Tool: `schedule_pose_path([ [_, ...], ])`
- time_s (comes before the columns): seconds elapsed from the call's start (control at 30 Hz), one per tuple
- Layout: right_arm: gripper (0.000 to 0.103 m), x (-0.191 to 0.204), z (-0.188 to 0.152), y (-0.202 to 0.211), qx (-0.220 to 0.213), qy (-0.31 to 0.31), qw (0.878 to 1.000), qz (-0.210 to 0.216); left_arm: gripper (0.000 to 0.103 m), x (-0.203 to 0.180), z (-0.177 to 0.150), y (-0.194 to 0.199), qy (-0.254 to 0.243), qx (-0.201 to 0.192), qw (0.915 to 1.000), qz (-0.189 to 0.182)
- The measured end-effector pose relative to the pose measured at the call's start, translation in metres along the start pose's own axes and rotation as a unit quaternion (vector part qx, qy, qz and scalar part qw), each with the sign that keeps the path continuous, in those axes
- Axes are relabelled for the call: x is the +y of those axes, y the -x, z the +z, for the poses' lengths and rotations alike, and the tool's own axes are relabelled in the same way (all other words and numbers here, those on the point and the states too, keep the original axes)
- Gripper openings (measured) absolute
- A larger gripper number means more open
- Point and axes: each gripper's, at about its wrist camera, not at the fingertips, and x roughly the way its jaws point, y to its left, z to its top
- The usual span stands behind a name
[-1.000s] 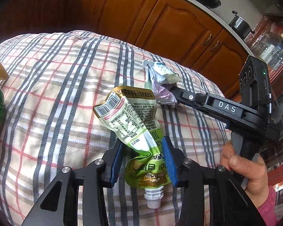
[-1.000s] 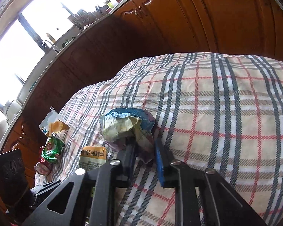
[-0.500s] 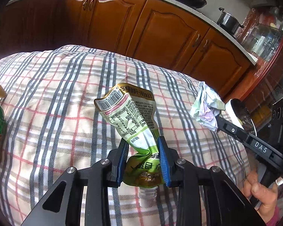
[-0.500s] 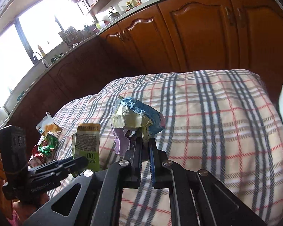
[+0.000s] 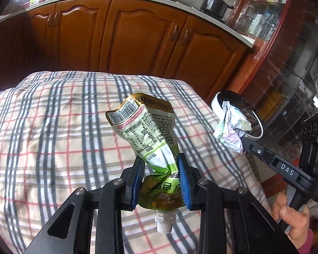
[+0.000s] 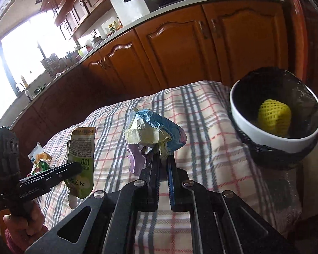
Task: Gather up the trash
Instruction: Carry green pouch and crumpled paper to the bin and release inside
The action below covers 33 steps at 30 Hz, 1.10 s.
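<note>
Left wrist view: pouch [image 5: 150, 139] upright, spout [image 5: 165, 222] downward.

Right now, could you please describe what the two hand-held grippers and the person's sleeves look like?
The left hand-held gripper and the right hand-held gripper are both black frames with silver pivot screws and blue finger pads. White lettering marks their sides: "DAS" on the right one, "GenRobot.AI" on the left. A small green light glows on the right one's body. A pink sleeve shows at the wrist.
</note>
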Motion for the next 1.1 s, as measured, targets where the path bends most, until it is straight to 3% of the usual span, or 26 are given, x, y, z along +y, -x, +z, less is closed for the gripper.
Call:
schedule_pose_path([
  [0.53,0.006,-0.070,0.004,0.058,-0.041,-0.048,0.996,-0.058,0.030,-0.074,0.033,-0.054,-0.075,0.029,0.9956,-0.049],
  [1.1,0.006,-0.127,0.029,0.070,-0.050,-0.074,0.991,-0.100,0.030,-0.134,0.081,-0.117,-0.117,0.040,0.9891,-0.080],
])
